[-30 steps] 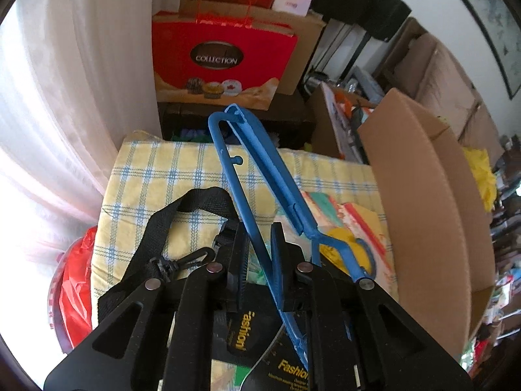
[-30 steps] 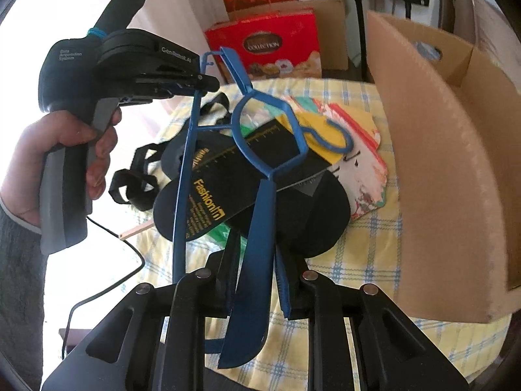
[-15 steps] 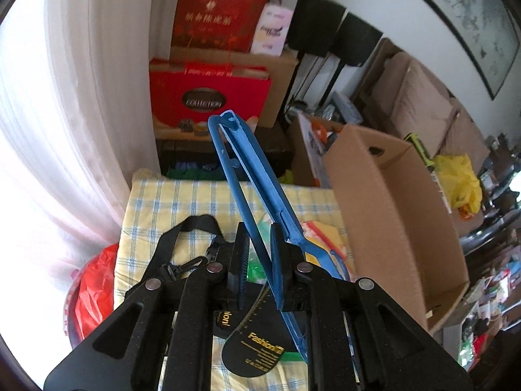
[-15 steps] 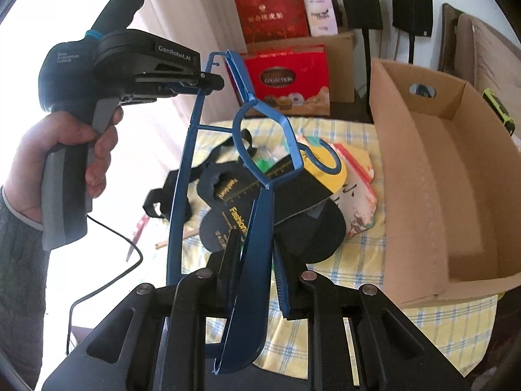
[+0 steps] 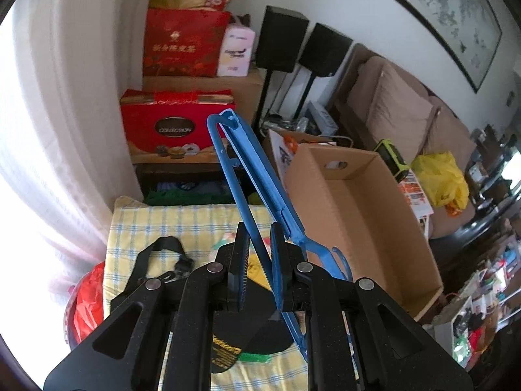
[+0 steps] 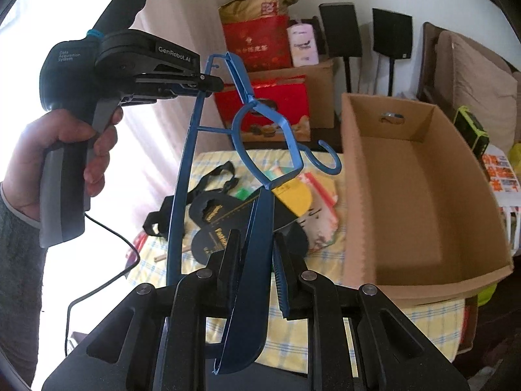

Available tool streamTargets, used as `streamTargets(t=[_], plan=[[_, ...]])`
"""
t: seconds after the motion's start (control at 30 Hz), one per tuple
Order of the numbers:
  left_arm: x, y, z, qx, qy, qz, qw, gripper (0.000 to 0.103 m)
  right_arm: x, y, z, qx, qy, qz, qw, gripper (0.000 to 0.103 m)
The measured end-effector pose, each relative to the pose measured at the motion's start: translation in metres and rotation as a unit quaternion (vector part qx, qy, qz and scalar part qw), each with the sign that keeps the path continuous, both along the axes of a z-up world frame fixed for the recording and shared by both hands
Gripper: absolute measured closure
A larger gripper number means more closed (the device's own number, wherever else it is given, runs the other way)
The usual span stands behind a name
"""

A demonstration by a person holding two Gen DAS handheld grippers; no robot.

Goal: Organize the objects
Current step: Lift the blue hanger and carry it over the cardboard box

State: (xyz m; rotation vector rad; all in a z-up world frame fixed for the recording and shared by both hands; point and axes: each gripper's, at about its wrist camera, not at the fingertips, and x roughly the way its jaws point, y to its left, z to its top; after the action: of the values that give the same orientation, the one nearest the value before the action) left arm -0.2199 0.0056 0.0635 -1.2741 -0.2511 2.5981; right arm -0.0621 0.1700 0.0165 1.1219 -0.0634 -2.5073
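both tools are on the blue hanger [image 6: 250,228] right now, and it is up in the air, clear of the worktop [image 6: 325,335] with its yellow check cloth; the right tool [image 6: 255,257] has its jaws pinched on the broad flat arm of the hanger, which runs straight out ahead of it and drops below its fingers; the left tool [image 6: 208,84], held in the person's hand [image 6: 65,153] up and to the left of the right tool, is clamped on the thin bar near the far end; from the left tool's own camera that bar passes right between its closed jaws, the left tool [image 5: 259,254] gripping with almost no gap; the hook of the hanger curls out ahead and to the right of the right tool, toward the cardboard box [image 6: 423,195]; that box stands open just to the right of both tools, nothing visible inside it; below and ahead of the tools, black insoles [image 6: 215,224], a black strap [image 6: 215,176] and some bright printed cards [image 6: 322,205] lie on the cloth.

my read: this is the carry step, hanger lifted and heading for the box; the next move calls for swinging both tools rightward together, tilting the long hanger so it clears the near wall, lowering it in, then letting both jaws part.
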Motion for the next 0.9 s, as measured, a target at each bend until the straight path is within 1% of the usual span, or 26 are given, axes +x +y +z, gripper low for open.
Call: streamTargets(t=[0.23,0.43,0.57,0.73,0.9], plan=[[-0.004,0.044,0.004,-0.006,0.006,-0.030,0.9995,0.091,0.002,0.033,0.006,-0.002,0.003,-0.026,1.000,0.084],[-0.014,0.085,0.000,0.011,0.000,-0.058,0.9983,0.092,0.001,0.065,0.000,-0.001,-0.003,-0.053,0.999,0.084],[-0.021,0.112,-0.003,0.016,-0.003,-0.074,0.9971,0.092,0.000,0.088,0.001,-0.002,-0.002,-0.073,0.997,0.084],[-0.032,0.147,-0.012,0.011,-0.013,-0.092,0.9956,0.092,-0.005,0.114,-0.002,-0.001,-0.007,-0.098,0.995,0.085],[-0.043,0.173,-0.026,0.004,-0.027,-0.105,0.9941,0.091,-0.009,0.132,-0.009,0.002,-0.015,-0.116,0.993,0.085]])
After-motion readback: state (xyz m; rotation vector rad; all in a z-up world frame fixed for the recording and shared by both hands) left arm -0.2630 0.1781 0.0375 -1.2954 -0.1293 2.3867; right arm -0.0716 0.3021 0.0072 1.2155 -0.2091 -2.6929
